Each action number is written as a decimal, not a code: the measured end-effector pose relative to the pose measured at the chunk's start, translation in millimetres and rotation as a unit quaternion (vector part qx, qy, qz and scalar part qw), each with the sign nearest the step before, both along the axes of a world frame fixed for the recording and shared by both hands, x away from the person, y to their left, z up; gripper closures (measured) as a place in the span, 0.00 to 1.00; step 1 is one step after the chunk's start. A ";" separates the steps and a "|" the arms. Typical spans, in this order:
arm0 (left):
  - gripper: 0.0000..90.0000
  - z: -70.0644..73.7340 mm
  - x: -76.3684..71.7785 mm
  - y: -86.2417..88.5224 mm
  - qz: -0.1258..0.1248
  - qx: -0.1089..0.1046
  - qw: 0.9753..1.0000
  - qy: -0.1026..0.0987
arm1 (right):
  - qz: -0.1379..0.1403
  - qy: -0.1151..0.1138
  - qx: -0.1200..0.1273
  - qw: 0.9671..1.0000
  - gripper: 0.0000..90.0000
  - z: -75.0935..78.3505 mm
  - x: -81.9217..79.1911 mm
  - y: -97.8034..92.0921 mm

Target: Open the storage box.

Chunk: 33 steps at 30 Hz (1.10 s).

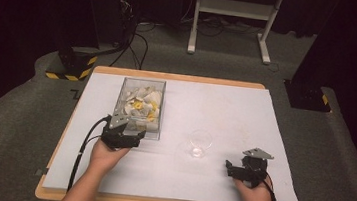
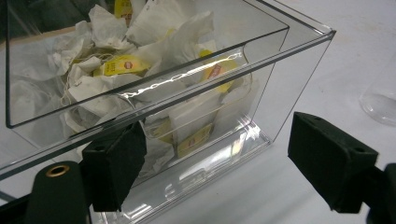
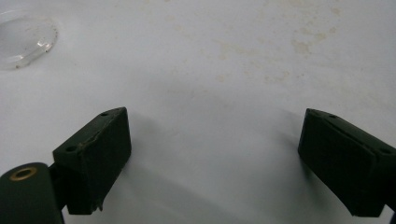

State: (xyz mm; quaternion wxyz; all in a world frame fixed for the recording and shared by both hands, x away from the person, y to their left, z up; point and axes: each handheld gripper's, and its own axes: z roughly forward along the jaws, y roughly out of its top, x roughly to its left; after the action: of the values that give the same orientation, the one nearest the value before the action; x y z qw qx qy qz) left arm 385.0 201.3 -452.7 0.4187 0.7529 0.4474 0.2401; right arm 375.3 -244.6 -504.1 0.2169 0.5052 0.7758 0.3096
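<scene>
Tea bags (image 2: pixel 116 65) in clear box (image 2: pixel 299 51) looked light, soft; best pinched by tag. Left gripper (image 2: pixel 215 163) spread, right gripper (image 3: pixel 215 158) spread.

In the left gripper view, the clear box (image 2: pixel 261 93) is being cut off by the left and top edges, and the glass (image 2: pixel 380 105) by the right edge. In the right gripper view, the glass (image 3: pixel 23 39) is running out at the left edge. The print on the yellow tags (image 2: pixel 122 64) is staying too small to read.

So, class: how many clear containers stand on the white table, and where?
2. A clear box full of tea bags stands left of centre, by the left gripper. A clear glass stands near the middle, left of the right gripper.
</scene>
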 end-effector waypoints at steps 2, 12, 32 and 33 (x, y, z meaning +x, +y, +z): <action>0.22 -0.6 0.8 0.2 0.000 0.002 1.000 0.001 | 0.000 0.000 0.000 1.000 0.10 0.0 0.0 0.0; 0.24 -2.2 0.4 -3.0 0.004 0.006 1.000 -0.008 | 0.000 -0.001 0.000 1.000 0.11 -0.1 0.0 0.0; 0.31 -3.3 -7.1 1.2 0.006 0.000 1.000 -0.019 | 0.000 -0.002 -0.001 1.000 0.11 -0.1 -0.2 0.1; 0.32 -3.3 -7.7 1.0 0.006 0.001 1.000 -0.018 | 0.000 -0.002 -0.001 1.000 0.11 -0.1 -0.2 0.1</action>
State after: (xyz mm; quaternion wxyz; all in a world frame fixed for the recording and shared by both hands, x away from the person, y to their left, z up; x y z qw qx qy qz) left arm 377.2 202.4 -455.9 0.4249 0.7460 0.4440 0.2564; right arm 375.2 -244.6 -504.3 0.2185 0.5044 0.7757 0.3101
